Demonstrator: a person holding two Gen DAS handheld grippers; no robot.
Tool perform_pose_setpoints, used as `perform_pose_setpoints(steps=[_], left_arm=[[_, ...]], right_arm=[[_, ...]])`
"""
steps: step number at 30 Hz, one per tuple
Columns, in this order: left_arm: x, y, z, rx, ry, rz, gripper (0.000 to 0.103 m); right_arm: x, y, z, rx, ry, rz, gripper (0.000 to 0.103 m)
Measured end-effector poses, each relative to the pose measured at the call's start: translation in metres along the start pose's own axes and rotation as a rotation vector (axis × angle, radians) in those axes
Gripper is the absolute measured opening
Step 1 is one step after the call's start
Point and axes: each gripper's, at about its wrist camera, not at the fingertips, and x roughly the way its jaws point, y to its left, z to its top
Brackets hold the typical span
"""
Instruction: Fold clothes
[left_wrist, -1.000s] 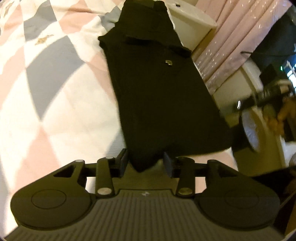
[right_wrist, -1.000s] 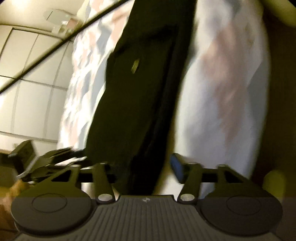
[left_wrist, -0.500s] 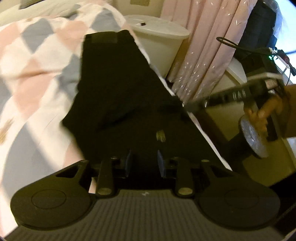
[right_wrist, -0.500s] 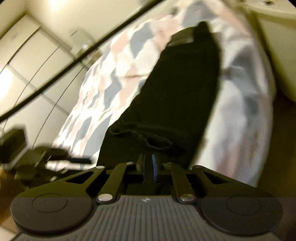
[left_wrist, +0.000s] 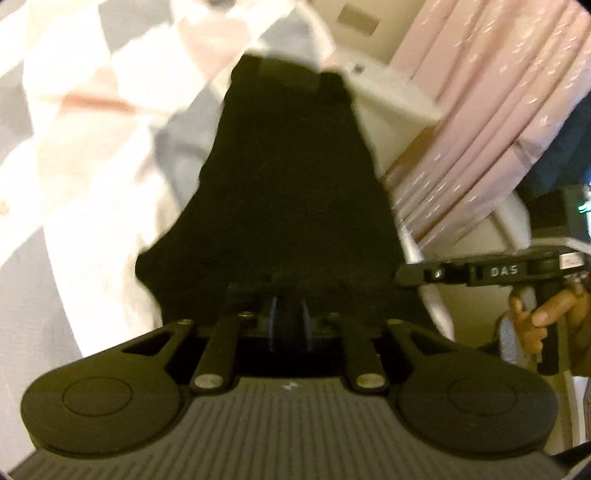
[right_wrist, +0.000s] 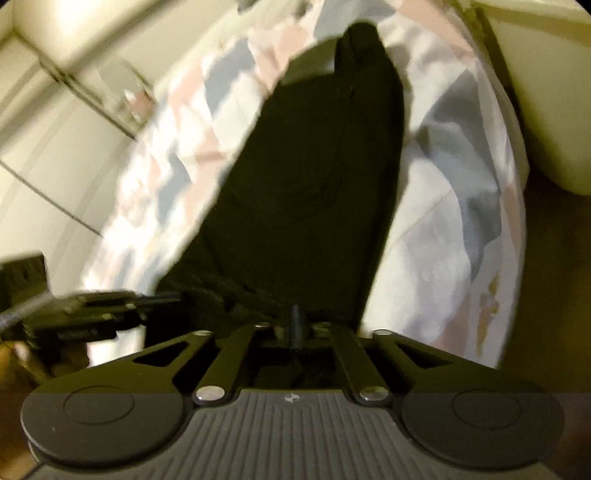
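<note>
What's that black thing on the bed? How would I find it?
Look at the bed with the quilt of pink, grey and white diamonds. Near the edge by the pink curtain lies a long black garment, with both grippers pinching its near end. It is the only dark, plain thing on that pale quilt.

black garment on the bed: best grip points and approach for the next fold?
Grip the near edge of the black garment, one corner each, coming in from the bed's foot side. It lies long and narrow, away from the grippers, on the quilt. Left gripper and right gripper already pinch that edge.
</note>
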Motion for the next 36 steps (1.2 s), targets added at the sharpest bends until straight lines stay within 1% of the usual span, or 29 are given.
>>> perform_pose_setpoints(steps=[4,8,15,17,18,19,20,22,24,27,29,31,32,33,35,36], left_arm=[[-0.003,-0.007,-0.004,-0.013,-0.009,0.021,0.009],[0.001,-0.010,-0.002,-0.005,-0.002,0.038,0.009],[-0.005,-0.020,-0.007,0.001,0.005,0.080,0.010],[-0.016,-0.028,-0.010,0.007,0.010,0.074,0.010],[-0.022,-0.032,-0.012,0.011,0.013,0.069,0.010],[-0.032,-0.038,-0.017,0.025,0.012,0.065,0.010],[-0.044,-0.045,-0.024,0.042,0.009,0.061,0.010],[-0.068,-0.058,-0.040,0.074,0.008,0.053,0.010],[-0.091,-0.071,-0.062,0.100,0.031,0.051,0.011],[-0.111,-0.085,-0.101,0.136,0.101,0.080,0.011],[-0.114,-0.086,-0.125,0.139,0.129,0.110,0.012],[-0.112,-0.080,-0.144,0.122,0.136,0.141,0.013],[-0.111,-0.076,-0.149,0.113,0.136,0.143,0.013],[-0.112,-0.075,-0.149,0.116,0.133,0.141,0.013],[-0.117,-0.075,-0.150,0.131,0.129,0.140,0.013],[-0.119,-0.075,-0.151,0.138,0.130,0.142,0.013]], right_arm=[[0.014,0.005,0.005,-0.068,0.028,-0.039,0.000],[0.019,0.008,0.003,-0.115,0.026,-0.059,0.000],[0.024,0.010,0.007,-0.114,0.019,-0.074,0.000],[0.024,0.011,0.011,-0.108,0.031,-0.076,0.000],[0.020,0.013,0.014,-0.105,0.032,-0.080,0.001],[0.013,0.016,0.014,-0.104,0.015,-0.086,0.006],[0.000,0.019,0.010,-0.098,-0.017,-0.076,0.015],[-0.026,0.026,0.002,-0.086,-0.077,-0.054,0.015],[-0.048,0.035,-0.016,-0.063,-0.080,0.008,0.016],[-0.068,0.057,-0.060,-0.088,-0.007,0.106,0.016],[-0.069,0.069,-0.091,-0.102,0.058,0.143,0.016],[-0.057,0.073,-0.121,-0.119,0.148,0.104,0.016],[-0.050,0.072,-0.130,-0.143,0.163,0.077,0.015],[-0.043,0.072,-0.138,-0.167,0.176,0.052,0.008],[-0.036,0.072,-0.135,-0.218,0.189,0.019,0.000],[-0.034,0.070,-0.128,-0.209,0.211,0.025,0.000]])
